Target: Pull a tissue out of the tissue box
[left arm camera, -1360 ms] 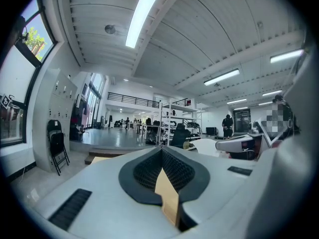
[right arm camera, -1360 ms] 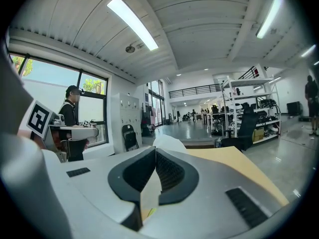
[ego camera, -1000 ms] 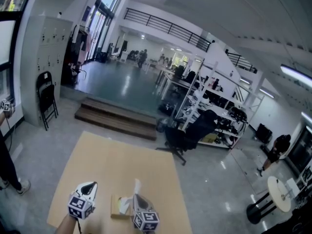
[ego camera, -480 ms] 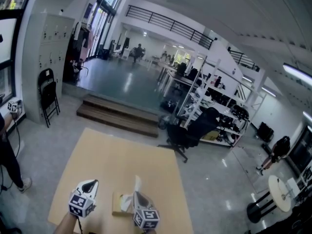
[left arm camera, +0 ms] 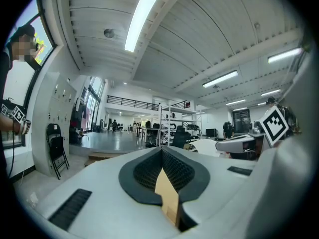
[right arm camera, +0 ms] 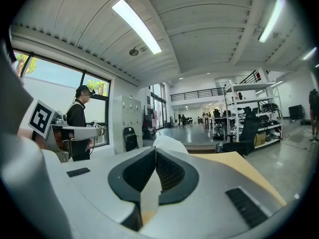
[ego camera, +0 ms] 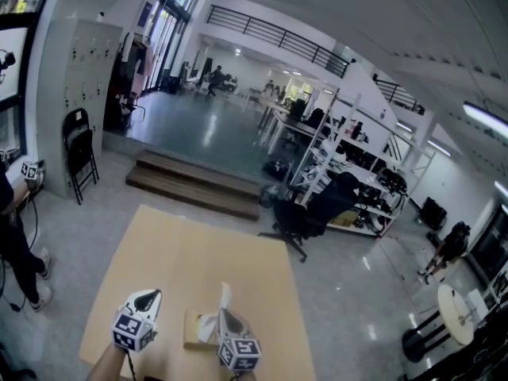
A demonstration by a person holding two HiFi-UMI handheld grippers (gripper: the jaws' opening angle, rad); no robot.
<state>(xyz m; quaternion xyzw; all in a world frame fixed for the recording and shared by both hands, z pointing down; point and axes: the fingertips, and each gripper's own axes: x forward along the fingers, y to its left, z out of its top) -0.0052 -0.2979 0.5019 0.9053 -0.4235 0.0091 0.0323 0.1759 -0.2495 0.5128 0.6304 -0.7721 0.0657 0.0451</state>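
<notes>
Your right gripper (right arm camera: 152,151) has its jaws pressed together on the tissue (right arm camera: 168,144); a white strip of it runs down the slit between the pads, and a rounded white fold bulges out just beyond the tips; in the head view that tissue stands up as a thin white peak at the gripper's tips, its lower part spreading down to the top of the tissue box (ego camera: 193,333); the box, tan-sided, sits on the tan table (ego camera: 182,252) near the edge closest to you, between your two grippers, just beside the right one and apart from the left one; your left gripper (left arm camera: 162,152) has its jaws closed tip to tip with nothing clamped between the pads; a tan wedge shows in the gap behind them, and I cannot tell whether it is table or box; this gripper lies to the left of the box, pointing away from you; past the far edge of the table you have low wooden steps (ego camera: 190,185), a black folding chair (ego camera: 78,153) by the wall and a dark office chair (ego camera: 305,217); a person (ego camera: 16,236) stands at the left edge of the head view.
</notes>
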